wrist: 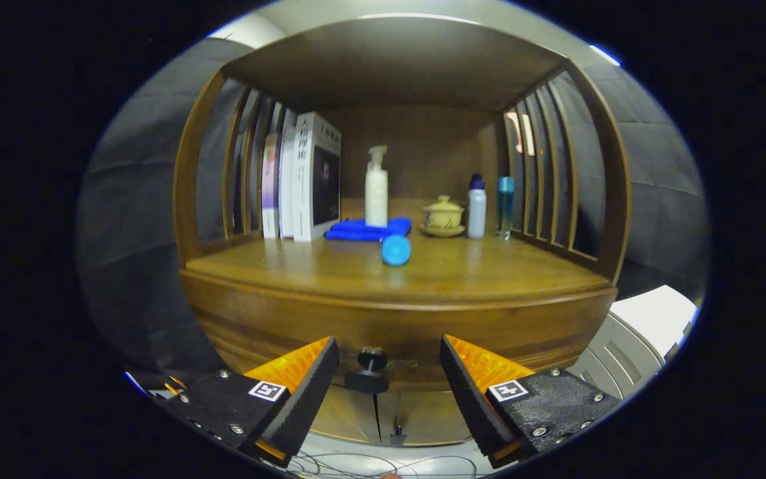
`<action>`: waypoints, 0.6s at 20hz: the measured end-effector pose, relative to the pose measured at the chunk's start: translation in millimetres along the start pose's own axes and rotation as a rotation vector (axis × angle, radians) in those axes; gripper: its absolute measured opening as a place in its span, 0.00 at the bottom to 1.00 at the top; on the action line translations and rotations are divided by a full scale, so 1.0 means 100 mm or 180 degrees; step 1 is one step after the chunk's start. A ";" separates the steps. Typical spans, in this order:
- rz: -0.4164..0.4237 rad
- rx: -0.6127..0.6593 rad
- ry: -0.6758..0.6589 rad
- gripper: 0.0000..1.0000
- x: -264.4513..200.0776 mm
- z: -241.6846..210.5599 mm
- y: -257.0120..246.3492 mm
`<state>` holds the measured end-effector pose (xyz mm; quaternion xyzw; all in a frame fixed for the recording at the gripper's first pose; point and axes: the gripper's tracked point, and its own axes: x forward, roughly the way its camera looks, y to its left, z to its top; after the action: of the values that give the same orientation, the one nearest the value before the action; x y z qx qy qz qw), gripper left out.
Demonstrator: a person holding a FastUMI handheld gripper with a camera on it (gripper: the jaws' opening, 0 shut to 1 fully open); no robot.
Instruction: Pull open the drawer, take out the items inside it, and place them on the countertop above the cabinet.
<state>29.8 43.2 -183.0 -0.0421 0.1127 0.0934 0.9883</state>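
A wooden cabinet stands ahead with its drawer front (396,326) closed under the countertop (423,269). The drawer's black knob (368,372) sits just ahead of my fingers, in line with the gap between them. My gripper (389,362) is open, its two orange-and-black fingers (303,379) on either side of the knob and apart from it. On the countertop lies a blue ball-like object (396,251). The inside of the drawer is hidden.
At the back of the countertop stand several books (303,179), a white spray bottle (376,189) on a blue cloth (366,229), a lidded yellow cup (443,216), and two small bottles (477,206). Slatted wooden sides flank the shelf. A white unit (636,332) stands to the right. Cabinet doors (383,416) lie below.
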 end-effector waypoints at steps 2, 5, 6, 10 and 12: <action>-0.0049 0.0187 -0.0304 0.95 -0.18 0.60 -0.17; -0.0104 0.0376 -0.0591 0.95 -0.44 1.38 -0.45; -0.0153 0.0361 -0.0663 0.94 -0.51 1.59 -0.54; -0.0399 -0.0254 -0.0720 0.94 -0.77 1.99 -0.68; -0.0388 -0.0394 -0.0674 0.94 -0.89 2.03 -0.52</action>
<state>-1.6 -2.5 38.1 -0.0996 -0.0009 0.0439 0.9941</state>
